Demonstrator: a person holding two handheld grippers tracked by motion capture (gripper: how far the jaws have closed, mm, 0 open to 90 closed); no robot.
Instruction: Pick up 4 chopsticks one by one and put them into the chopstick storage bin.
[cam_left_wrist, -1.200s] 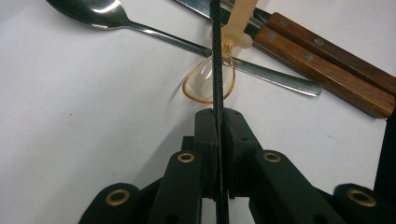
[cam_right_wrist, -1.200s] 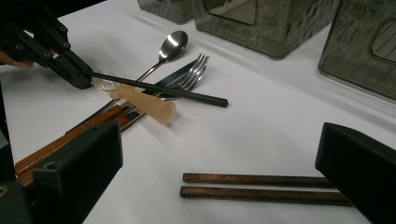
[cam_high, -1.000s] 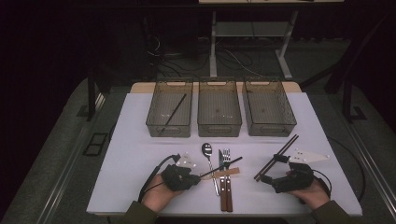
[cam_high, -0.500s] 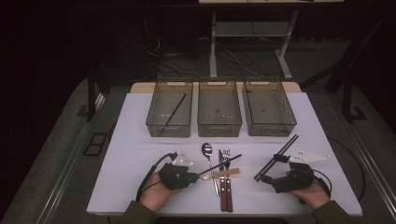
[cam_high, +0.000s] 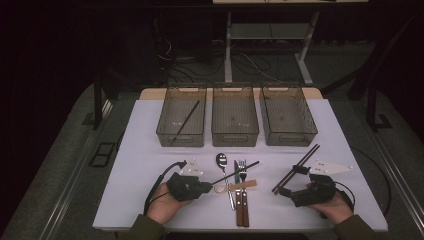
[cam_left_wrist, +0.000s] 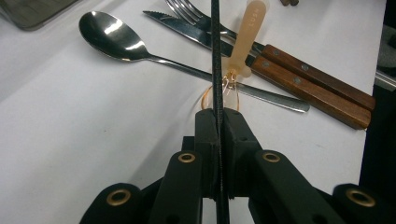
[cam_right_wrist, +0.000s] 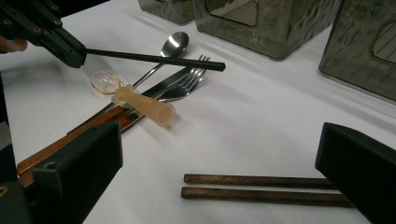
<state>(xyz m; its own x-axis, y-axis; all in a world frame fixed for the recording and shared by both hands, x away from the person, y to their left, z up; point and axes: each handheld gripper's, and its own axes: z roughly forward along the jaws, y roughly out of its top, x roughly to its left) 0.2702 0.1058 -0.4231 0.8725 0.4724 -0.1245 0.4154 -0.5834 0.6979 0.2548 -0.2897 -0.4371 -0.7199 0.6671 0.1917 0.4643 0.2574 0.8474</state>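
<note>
I am clamping the thin black chopstick (cam_left_wrist: 215, 56) tight in my left gripper (cam_high: 206, 187); it is pointing out ahead of the jaws, over the steel spoon (cam_left_wrist: 116, 42) and pale plastic scoop (cam_left_wrist: 243, 44). My right gripper (cam_high: 281, 191) is gaping wide and empty, the two dark wooden chopsticks (cam_right_wrist: 261, 187) lying just ahead.

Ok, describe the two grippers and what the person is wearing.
Both the left gripper and the right gripper are matte black, with two blocky jaws, brass-coloured rivets on the linkages, a grey three-cornered plate on top and a black cable trailing behind. The sleeves look olive-green.
</note>
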